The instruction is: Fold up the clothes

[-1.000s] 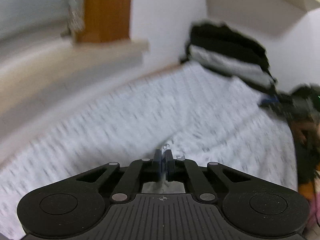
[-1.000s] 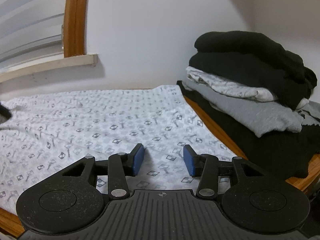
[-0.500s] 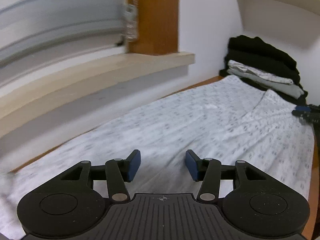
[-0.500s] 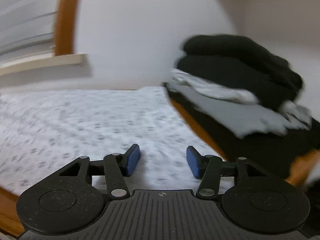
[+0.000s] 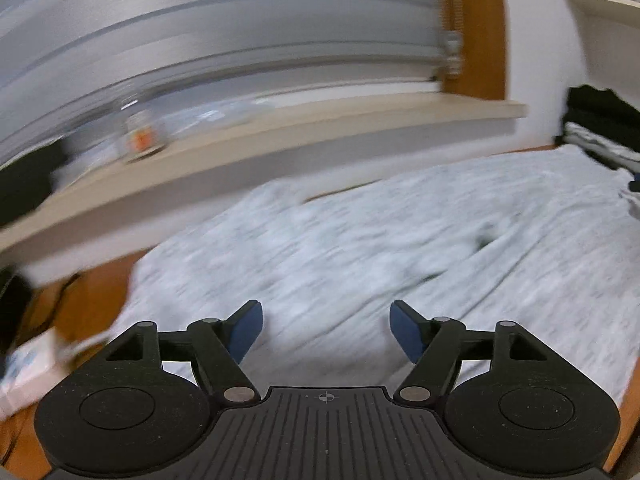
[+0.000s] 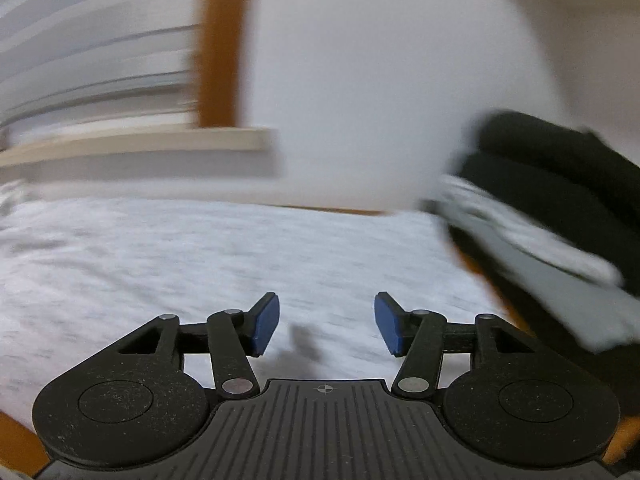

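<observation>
right gripper (image 6: 326, 322) jaws apart over patterned garment (image 6: 200, 256), folded stack (image 6: 552, 208) right

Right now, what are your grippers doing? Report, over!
Left gripper open, empty. Right gripper open, empty. Patterned white garment lies spread on the wooden surface, not held. Folded clothes pile off to the right, nothing blocking.

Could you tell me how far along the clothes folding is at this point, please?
Done: a stack of folded clothes sits at the far right. In hand: nothing; the left gripper and right gripper are both open and empty. Left: the white patterned garment lies spread out, a crease running across it.
</observation>
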`<state>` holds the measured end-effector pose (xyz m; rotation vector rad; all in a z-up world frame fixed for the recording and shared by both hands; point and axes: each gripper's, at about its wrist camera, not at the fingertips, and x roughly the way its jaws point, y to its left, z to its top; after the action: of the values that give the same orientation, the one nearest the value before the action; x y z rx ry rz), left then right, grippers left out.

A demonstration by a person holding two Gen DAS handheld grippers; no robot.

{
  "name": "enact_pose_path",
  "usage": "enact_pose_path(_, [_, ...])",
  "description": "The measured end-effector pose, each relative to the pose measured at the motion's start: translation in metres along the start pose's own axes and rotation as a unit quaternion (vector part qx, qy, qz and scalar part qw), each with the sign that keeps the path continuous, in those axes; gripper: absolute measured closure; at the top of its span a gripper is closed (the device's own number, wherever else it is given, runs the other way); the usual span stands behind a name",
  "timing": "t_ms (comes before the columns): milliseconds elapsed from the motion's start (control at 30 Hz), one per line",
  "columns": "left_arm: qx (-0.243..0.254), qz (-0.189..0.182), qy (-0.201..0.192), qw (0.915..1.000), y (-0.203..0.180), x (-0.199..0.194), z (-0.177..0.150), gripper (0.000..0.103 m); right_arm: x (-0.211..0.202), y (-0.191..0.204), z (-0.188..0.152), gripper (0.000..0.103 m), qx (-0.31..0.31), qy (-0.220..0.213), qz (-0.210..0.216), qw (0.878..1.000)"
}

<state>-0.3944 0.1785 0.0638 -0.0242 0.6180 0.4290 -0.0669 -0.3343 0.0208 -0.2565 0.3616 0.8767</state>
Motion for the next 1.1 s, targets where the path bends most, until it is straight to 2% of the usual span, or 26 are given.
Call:
enact_pose_path(167, [-0.022, 0.017, 0.011, 0.9995, 0.026, -0.005, -0.025, 0.029, 0.018, 0.071, 0.02, 0.048, -0.049, 0.018, 0.093, 0.994])
enact_pose_path(300, [-0.023, 0.012, 0.017, 0.9995, 0.03, -0.012, -0.039, 0.029, 0.031, 0.099, 0.022, 0.048, -0.074, 0.055, 0.121, 0.988])
enact_pose_path(467, [-0.029, 0.007, 0.019, 0.9994, 0.035, -0.026, -0.055, 0.029, 0.029, 0.102, 0.008, 0.049, -0.073, 0.082, 0.125, 0.986])
enact_pose_path(567, [-0.033, 0.003, 0.02, 0.9993, 0.038, -0.034, -0.065, 0.029, 0.021, 0.091, 0.0, 0.049, -0.038, 0.086, 0.136, 0.986])
enact_pose_path(767, [-0.042, 0.0, 0.024, 0.9988, 0.038, -0.054, -0.077, 0.029, -0.001, 0.081, -0.012, 0.049, -0.043, 0.083, 0.138, 0.986])
enact_pose_path(967, [-0.042, -0.009, 0.025, 0.9988, 0.042, -0.064, -0.082, 0.029, 0.002, 0.079, -0.003, 0.046, -0.043, 0.095, 0.131, 0.986])
enact_pose_path(1100, [-0.042, -0.006, 0.026, 0.9988, 0.043, -0.07, -0.085, 0.029, 0.004, 0.096, 0.015, 0.046, -0.06, 0.073, 0.141, 0.985])
